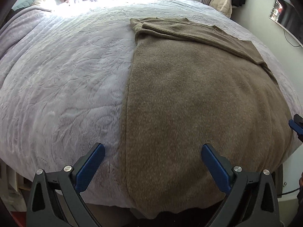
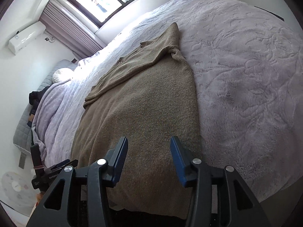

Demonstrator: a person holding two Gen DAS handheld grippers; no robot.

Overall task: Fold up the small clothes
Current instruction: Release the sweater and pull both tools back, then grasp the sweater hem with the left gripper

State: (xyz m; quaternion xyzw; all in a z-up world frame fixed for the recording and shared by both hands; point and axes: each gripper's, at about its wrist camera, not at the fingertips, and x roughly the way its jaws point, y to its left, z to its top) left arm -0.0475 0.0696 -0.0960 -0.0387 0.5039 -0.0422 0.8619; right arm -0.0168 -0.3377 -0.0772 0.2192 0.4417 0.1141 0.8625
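Almost nothing can be read. In the right wrist view, a black device [image 2: 48, 176] at the lower left edge carries a short line of white lettering — it seems to begin with "Go", but the rest is too small and blurred to make out. A white air conditioner [image 2: 26, 37] on the wall has a small sticker, its print illegible. In the left wrist view, a poster [image 1: 278, 10] on the right wall shows colours only — no words can be told.
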